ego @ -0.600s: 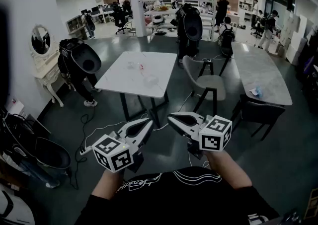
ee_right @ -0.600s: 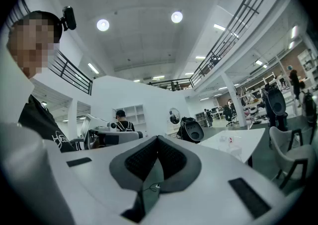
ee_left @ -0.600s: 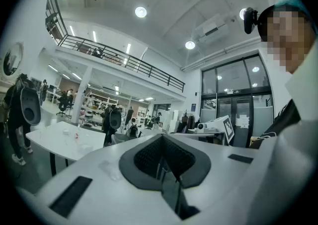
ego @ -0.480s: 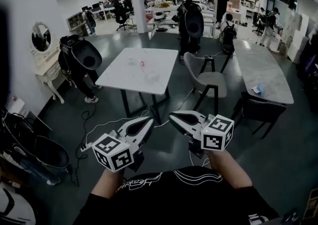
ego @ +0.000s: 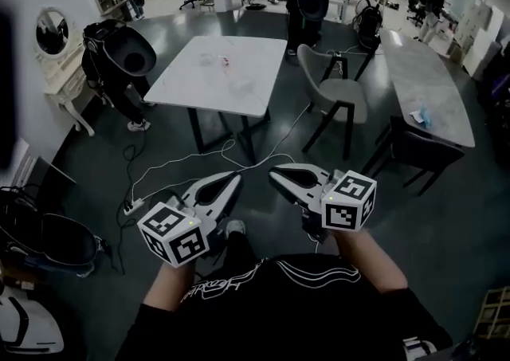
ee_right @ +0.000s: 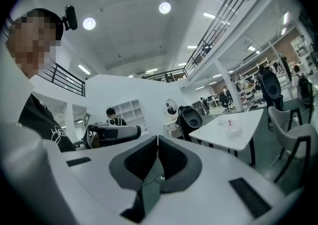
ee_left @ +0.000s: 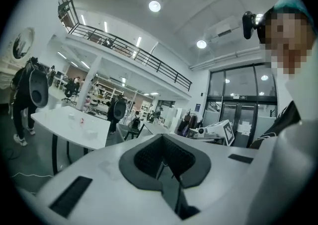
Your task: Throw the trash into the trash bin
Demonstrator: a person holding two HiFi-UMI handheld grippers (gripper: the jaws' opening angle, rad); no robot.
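Note:
Small pieces of trash [ego: 229,71], clear wrappers and one with a red spot, lie on the white table [ego: 191,88] far ahead of me; the table [ee_right: 226,132] also shows in the right gripper view and the table [ee_left: 59,122] in the left gripper view. My left gripper [ego: 232,183] and right gripper [ego: 275,175] are held level near my chest, tips close together, well short of the table. Both are shut with nothing between the jaws, as the left gripper [ee_left: 161,137] and right gripper [ee_right: 157,140] show in their own views. A black round bin-like container [ego: 48,236] sits at the lower left.
A grey chair [ego: 339,96] stands right of the table, and a long grey table [ego: 422,88] with a dark chair [ego: 418,152] lies further right. White cables [ego: 183,164] and a power strip [ego: 131,208] trail across the dark floor. A person with a black pack [ego: 119,60] stands left of the table.
The head view has tipped downward, so the table sits higher in the picture and my shoe shows. Both grippers stay shut and close together.

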